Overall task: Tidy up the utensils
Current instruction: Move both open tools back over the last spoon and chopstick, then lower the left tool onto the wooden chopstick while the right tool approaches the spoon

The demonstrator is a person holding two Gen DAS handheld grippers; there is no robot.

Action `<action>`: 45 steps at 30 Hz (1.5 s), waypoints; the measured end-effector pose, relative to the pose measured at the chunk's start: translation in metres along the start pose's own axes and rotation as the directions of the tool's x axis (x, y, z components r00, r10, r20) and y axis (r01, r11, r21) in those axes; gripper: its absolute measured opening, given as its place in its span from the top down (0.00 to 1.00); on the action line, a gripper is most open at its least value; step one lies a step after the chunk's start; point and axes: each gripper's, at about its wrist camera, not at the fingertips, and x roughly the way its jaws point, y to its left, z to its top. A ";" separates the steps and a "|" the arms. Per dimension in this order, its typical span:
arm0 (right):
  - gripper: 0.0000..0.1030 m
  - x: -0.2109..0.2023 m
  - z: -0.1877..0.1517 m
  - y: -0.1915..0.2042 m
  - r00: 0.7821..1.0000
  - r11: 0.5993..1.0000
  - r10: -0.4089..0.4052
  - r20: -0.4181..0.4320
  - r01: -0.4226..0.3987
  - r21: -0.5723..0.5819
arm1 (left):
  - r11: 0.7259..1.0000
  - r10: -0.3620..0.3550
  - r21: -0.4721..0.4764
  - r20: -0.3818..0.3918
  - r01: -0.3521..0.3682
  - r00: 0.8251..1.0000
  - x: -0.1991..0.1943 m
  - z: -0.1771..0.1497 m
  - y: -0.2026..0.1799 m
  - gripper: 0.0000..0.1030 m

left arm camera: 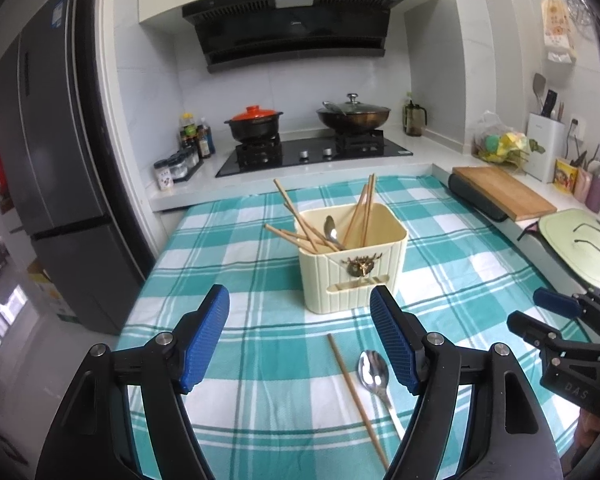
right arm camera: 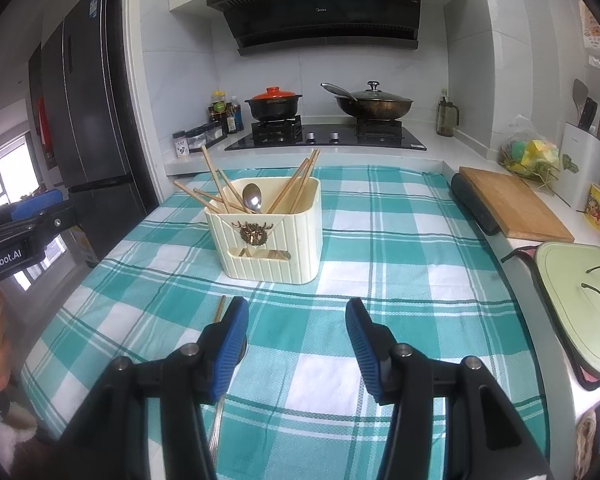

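Setting: a kitchen table is covered by a teal-and-white checked cloth [left arm camera: 260, 384], with a stove and counter seen at the far side.
Holder: a cream ribbed utensil holder [left arm camera: 354, 276] is set upright near the middle of the cloth; several chopsticks [left arm camera: 300, 220] and one spoon [left arm camera: 331, 227] are already stood in it, leaning against its walls.
Left gripper: the left gripper [left arm camera: 300, 332] is held over the near part of the cloth, its blue pads spread wide apart with nothing between them.
Right gripper: the right gripper [right arm camera: 296, 344] is held just to the right of the left one, jaws partly apart and clamped on nothing; only bare cloth is seen between its pads.
Loose utensils: a single chopstick [left arm camera: 356, 400] and a metal spoon [left arm camera: 374, 372] are left flat on the cloth, side by side at the near edge, well short of the holder; in the right wrist view both are largely hidden behind that gripper's left finger.
Step in hand: the sorting is judged nearly done, with an approach to the last two pieces under way.
Next move: a lowering onto the chopstick or the spoon is called for, the pads closed across its thin shaft, followed by a lift and a tip-down drop into the holder.
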 end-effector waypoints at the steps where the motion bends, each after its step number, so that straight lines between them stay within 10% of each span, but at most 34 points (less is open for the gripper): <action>1: 0.50 0.000 -0.002 0.000 1.000 1.000 -0.001 -0.002 0.001 0.000 | 1.000 -0.005 -0.004 -0.014 0.005 1.000 0.001 -0.004 0.002 0.27; 17: 0.50 0.018 -0.116 -0.001 0.990 0.997 -0.076 -0.117 0.075 -0.016 | 0.978 -0.090 -0.207 -0.295 0.029 0.951 0.046 -0.144 0.039 0.27; 39: 0.50 0.015 -0.150 0.010 0.991 0.999 -0.047 -0.122 0.049 0.014 | 0.994 -0.099 -0.079 -0.361 0.076 0.927 0.110 -0.143 -0.036 0.27; 45: 0.50 0.011 -0.151 0.007 0.992 0.998 -0.059 -0.113 0.060 0.006 | 0.993 -0.113 -0.082 -0.375 0.088 0.920 0.123 -0.151 -0.039 0.64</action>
